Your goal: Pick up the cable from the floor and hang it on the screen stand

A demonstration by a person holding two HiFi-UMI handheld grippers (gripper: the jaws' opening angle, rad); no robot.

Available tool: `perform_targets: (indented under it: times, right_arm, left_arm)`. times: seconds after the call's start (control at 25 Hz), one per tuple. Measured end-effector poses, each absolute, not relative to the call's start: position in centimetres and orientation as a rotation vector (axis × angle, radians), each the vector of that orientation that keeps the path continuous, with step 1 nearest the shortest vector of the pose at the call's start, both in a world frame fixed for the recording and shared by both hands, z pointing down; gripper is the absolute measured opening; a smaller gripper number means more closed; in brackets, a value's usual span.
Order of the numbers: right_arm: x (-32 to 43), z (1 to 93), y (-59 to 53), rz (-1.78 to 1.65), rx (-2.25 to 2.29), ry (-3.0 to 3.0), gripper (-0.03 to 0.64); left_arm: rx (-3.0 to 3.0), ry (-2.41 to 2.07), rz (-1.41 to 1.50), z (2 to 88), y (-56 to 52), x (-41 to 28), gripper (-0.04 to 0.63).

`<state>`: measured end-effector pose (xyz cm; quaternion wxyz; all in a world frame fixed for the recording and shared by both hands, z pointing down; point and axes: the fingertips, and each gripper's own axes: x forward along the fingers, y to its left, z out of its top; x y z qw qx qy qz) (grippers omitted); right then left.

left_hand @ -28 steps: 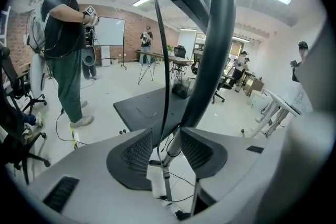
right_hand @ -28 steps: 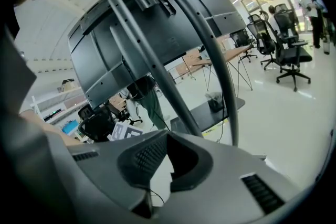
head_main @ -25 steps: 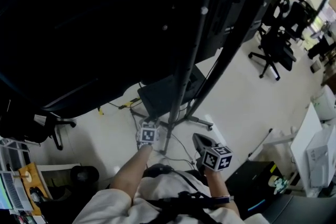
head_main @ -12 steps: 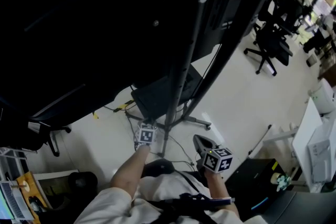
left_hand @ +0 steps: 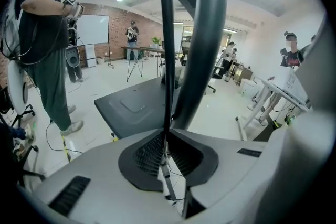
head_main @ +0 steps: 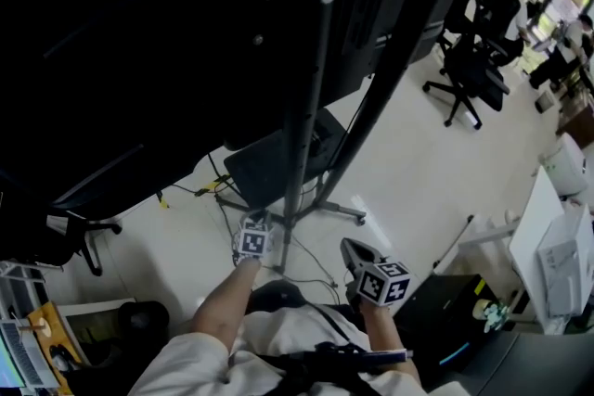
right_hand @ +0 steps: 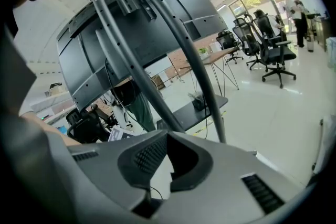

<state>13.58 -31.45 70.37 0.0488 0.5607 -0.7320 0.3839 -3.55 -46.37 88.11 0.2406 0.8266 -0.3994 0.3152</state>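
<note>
The left gripper [left_hand: 166,150] is closing its jaws on the thin black cable [left_hand: 167,55] mid-frame. The right gripper [right_hand: 167,153] is sitting clenched and empty.

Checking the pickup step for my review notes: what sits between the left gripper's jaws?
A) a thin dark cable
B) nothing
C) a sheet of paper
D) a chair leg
A: in the left gripper view a thin dark cable runs straight up from between the pads of the left gripper, whose jaws are closing on it.
</note>
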Motion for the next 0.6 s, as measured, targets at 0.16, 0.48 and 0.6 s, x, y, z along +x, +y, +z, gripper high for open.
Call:
perform_targets:
  times: [0.16,0.48,0.6]
  right_arm:
    - [13.5,69.1,-29.9,1.172,1.666,-2.259,0.008]
    - [13.0,68.3,-25.4,1.180,1.521,-2.300,0.008]
    - [13.3,68.0,-23.2,1.175,1.479,-2.314,0.008]
  left_arm:
    - [2.333,-1.068,0.746,84.5,-43.5,-1.1,0.023]
    - [2.451,-1.077,0.621,76.0,-35.7,1.9,0.023]
    - [2.477,-1.096,0.546,72.8,-32.7,2.7,0.022]
